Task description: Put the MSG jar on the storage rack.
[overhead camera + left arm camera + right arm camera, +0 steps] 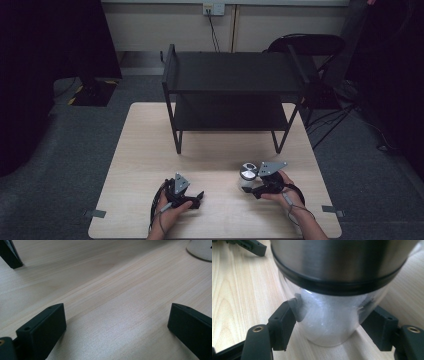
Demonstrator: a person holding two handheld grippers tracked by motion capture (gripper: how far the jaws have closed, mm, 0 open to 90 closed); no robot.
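- A light wooden table [150, 150] stands on a grey floor [60, 150].
- A black shelf rack [235, 75] with two flat levels stands on the far half of the table.
- A jar [247, 176] stands upright on the table, near the front and a bit to the right.
- The jar has a shiny silver lid [337, 257] with a black ring under it, and its clear body looks full of something white.
- The right tool [256, 189] is at the jar, and the person's right hand [280, 187] holds it from behind.
- In the right gripper view, the right tool [329, 320] has one black jaw on each side of the jar's clear body, low down under the lid.
- Both jaws press on the glass, so this tool is pinching the jar.
- The left tool [192, 200] rests low on the table, near the front and left of the jar.
- The person's left hand [172, 207] holds it.
- In the left gripper view, the left tool [116, 327] has its two black jaws spread wide apart.
- Between these jaws there is bare wood.
- The bottom of the jar [200, 250] shows at the top right corner of that view, well apart from the left tool.
- A black leg of the shelf rack [10, 255] shows at the top left of that view.
- A dark chair [310, 50] stands behind the table on the right.
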